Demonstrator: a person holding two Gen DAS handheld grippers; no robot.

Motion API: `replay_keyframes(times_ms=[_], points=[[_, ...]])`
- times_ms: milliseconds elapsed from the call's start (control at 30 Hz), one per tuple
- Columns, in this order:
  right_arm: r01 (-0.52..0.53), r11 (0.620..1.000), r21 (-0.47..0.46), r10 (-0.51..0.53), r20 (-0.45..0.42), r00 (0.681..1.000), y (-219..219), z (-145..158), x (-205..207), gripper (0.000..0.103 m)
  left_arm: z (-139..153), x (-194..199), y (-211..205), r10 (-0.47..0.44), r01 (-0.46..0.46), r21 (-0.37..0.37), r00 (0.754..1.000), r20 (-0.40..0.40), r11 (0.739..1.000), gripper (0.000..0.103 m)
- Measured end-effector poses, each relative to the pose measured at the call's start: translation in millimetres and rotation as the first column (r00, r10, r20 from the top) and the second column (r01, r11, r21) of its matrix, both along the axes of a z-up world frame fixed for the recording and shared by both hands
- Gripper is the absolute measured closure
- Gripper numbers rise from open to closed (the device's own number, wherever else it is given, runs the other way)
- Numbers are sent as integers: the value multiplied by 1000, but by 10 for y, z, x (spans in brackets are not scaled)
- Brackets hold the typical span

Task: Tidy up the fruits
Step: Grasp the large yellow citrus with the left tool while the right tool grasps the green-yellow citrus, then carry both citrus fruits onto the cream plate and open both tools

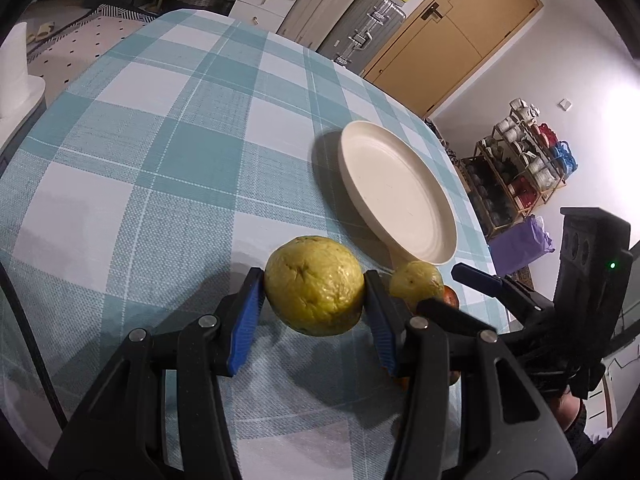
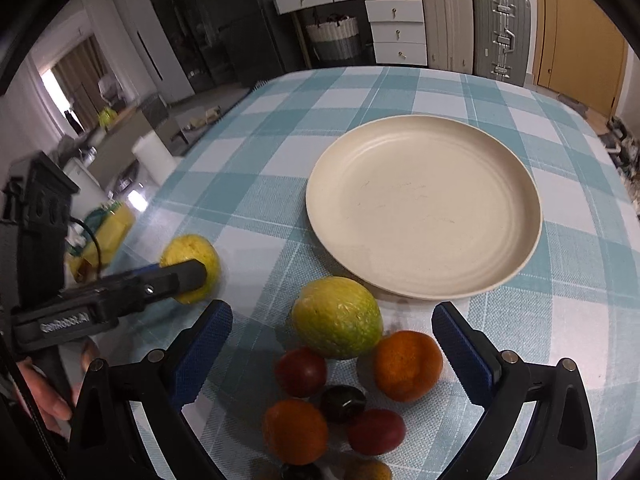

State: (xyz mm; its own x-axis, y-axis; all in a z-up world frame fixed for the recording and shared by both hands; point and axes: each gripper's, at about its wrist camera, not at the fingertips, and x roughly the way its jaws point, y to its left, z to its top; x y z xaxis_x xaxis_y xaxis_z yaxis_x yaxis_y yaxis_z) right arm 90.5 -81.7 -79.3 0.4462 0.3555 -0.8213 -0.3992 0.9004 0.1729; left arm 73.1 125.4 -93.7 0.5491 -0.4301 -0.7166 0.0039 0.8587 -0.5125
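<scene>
Left hand-held gripper [image 1: 314,312] is clamped on a yellow-green guava [image 1: 314,285], its two blue pads pressing the fruit's opposite flanks, and the fruit hangs clear of the checked tabletop [image 1: 160,152] with its shadow beneath. The contact is only at the widest part of a round, bumpy skin, so a sideways jolt or a slackened squeeze could let it roll out and drop; a harder squeeze would likely bruise it. Right hand-held gripper [image 2: 332,344] stands wide open and holds nothing, hovering over the heap of remaining fruit: a second guava [image 2: 337,317], an orange [image 2: 408,365], another orange [image 2: 295,431], two red plums [image 2: 301,371] [image 2: 376,431] and a dark plum [image 2: 343,403], all close together near the edge of the cream plate [image 2: 424,204], which is bare. I judge the crowding to be the main hazard there: jaws closing on one piece may nudge its neighbours, and round fruit would roll across the cloth, perhaps off the tabletop. Both tools are near each other on the same side of the plate, so carrying the held guava across while the other descends risks a knock between them. Setting the guava down near the plate's shallow rim could also let it roll back off.
</scene>
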Motion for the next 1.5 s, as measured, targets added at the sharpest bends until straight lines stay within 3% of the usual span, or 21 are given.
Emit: replay_keyframes(times_ms=[300, 367, 500, 933, 1233, 1500], points=[[-18, 987, -159, 13, -29, 999, 216, -139, 59, 30, -26, 23, 93, 11, -11, -11, 1000, 5, 1000, 56], [-26, 982, -188, 19, -37, 999, 250, -169, 64, 51, -36, 31, 106, 15, -15, -16, 1000, 3, 1000, 56], [-28, 982, -186, 20, -44, 999, 241, -164, 64, 52, -44, 30, 109, 19, -19, -20, 1000, -2, 1000, 56], [-21, 999, 30, 19, 47, 999, -38, 237, -43, 52, 166, 123, -86, -8, 7, 32, 999, 36, 999, 56], [-7, 987, 158, -12, 116, 993, -413, 481, 113, 52, 408, 468, -415, -70, 68, 49, 996, 46, 997, 56], [4, 979, 203, -36, 158, 987, -718, 619, 438, 52, 598, 923, -691, -117, 114, 49, 992, 55, 992, 56]])
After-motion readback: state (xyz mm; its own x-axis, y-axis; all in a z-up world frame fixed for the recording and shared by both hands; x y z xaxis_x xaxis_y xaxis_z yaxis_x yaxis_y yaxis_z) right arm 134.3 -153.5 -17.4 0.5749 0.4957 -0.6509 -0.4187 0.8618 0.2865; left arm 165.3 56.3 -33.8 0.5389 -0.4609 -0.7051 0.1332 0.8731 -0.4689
